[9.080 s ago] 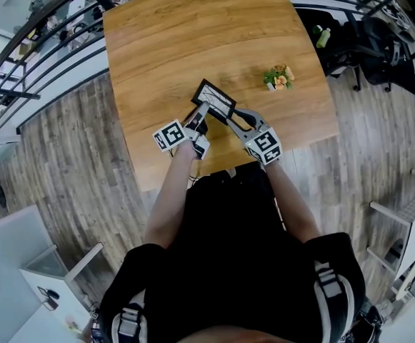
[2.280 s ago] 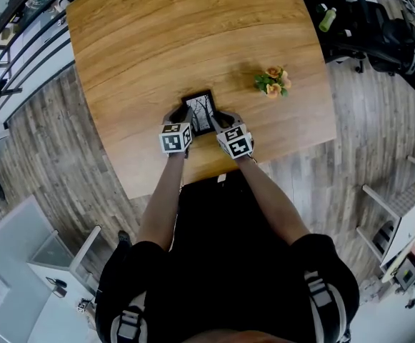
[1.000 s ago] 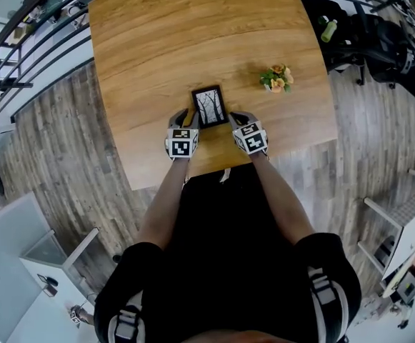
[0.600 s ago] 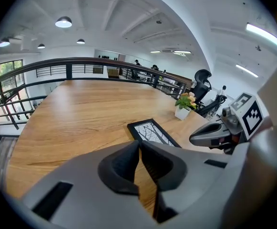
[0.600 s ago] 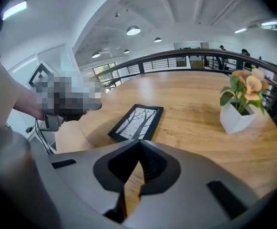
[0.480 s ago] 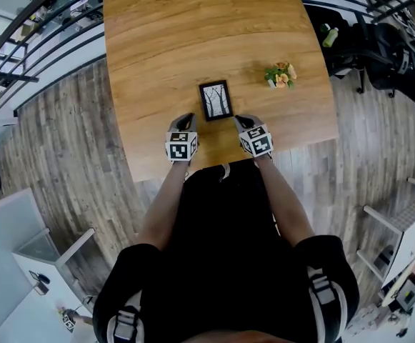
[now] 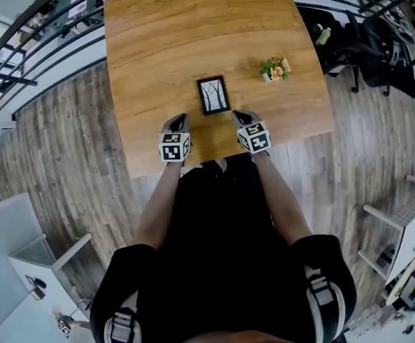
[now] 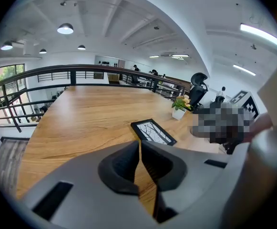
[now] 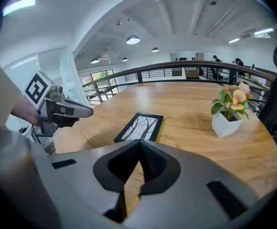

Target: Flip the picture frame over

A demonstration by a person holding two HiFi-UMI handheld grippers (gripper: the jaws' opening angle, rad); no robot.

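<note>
At the near edge of the table (image 7: 193,27), the left gripper (image 7: 179,119) is held with jaws that have just been closing; nothing is between them. The right gripper (image 7: 238,113) is pressed shut, empty too. Just past both, the picture frame (image 7: 213,95) is laid flat, picture up. Farther right, a flower pot (image 7: 273,70) is set.

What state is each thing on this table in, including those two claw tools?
picture frame: lying flat, picture side up, nothing holding it.
potted plant: standing upright.
left gripper: jaws have just been closing, now together, nothing between them.
right gripper: jaws together, empty.
</note>
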